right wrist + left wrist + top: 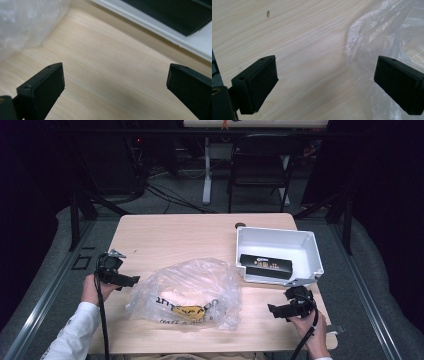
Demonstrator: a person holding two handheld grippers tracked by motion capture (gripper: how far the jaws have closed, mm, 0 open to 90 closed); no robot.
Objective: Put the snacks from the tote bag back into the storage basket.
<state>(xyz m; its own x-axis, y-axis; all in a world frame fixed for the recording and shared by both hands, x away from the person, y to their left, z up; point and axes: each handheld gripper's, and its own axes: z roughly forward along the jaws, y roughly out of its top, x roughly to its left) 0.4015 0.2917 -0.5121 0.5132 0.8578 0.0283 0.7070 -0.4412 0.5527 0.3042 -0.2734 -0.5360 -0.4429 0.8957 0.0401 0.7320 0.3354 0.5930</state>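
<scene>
While the crumpled clear plastic bag (186, 292) lies at the near middle of the pale wooden table (175, 232), with a pale bundle and a yellow label inside it and black writing on its film, neither tool has hold of it, so the step in hand looks like getting a first grip on the film from both sides. The left gripper (131, 281) sits just beside the bag's left edge with its jaws spread wide and nothing between them; in the left gripper view the bag (387, 32) bulges behind the right-hand jaw, so a short push toward it should bring a fold between the pads. The right gripper (273, 310) rests near the bag's right side, jaws fully apart and bare, with only tabletop between them. It would do well to pick a raised wrinkle instead of scraping along the wood, and to close gently, as thin film slips and tears. What the bundle is I cannot tell through the creases. Just beyond the right gripper stands the white rectangular plastic bin (310, 252) holding a flat black box (265, 265), probably where the contents belong.
</scene>
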